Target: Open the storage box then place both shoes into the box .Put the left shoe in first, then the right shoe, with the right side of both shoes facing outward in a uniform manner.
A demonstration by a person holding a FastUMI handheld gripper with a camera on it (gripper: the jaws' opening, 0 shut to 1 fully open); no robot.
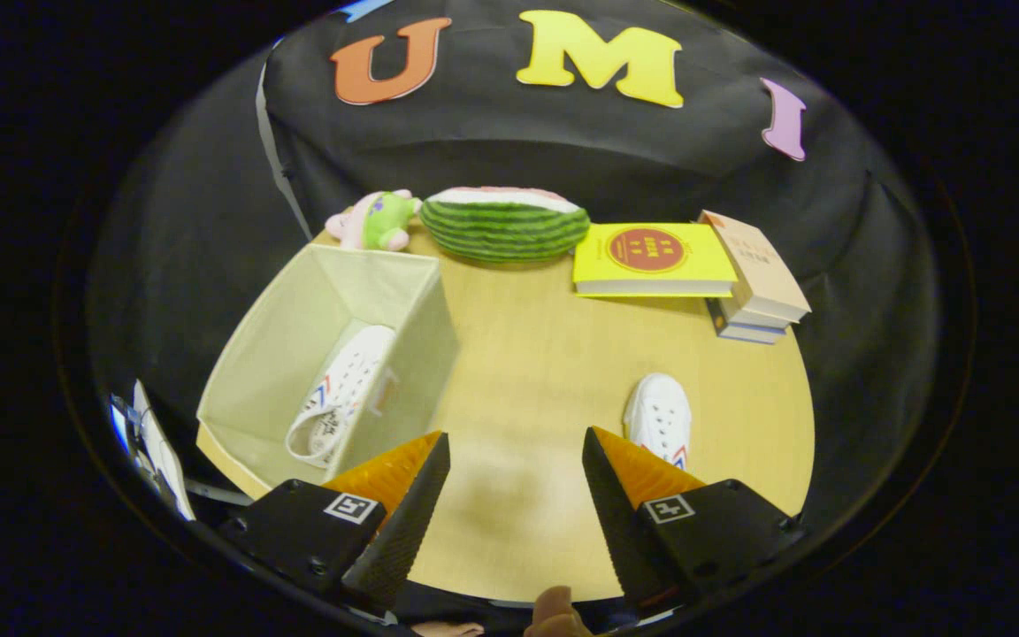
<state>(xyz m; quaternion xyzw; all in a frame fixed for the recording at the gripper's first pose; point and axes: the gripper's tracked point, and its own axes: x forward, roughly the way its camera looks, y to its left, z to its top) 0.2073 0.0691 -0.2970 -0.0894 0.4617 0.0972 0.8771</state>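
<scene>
The hand-held gripper [517,482] hangs above the pale wooden desk [545,372] with its two fingers spread wide apart and nothing between them but bare desk surface.

The open cream fabric storage box [249,354] stands on the desk ahead of the left finger, near the desk's front corner on that side. Inside it lies one white canvas shoe with red and blue stripes [341,389], resting against the box wall nearest the fingers, its toe pointing away from the gripper and its opening towards it. Which shoe of the pair this is cannot be told with certainty from here.

The second white canvas shoe [658,416] lies on the desk just beyond the right finger, which covers its rear part; its toe points away from the gripper. It is well apart from the box.

At the far edge of the desk, against the black cloth wall [563,159], sit a small pink and green plush toy [375,221] just behind the box, a green striped watermelon-slice cushion [509,226] beside it, a yellow book with a red round emblem [651,258] lying flat, and a short stack of books with a tan cover on top [757,283] touching the yellow one.

A fingertip of the person's hand [554,615] shows below the gripper.
</scene>
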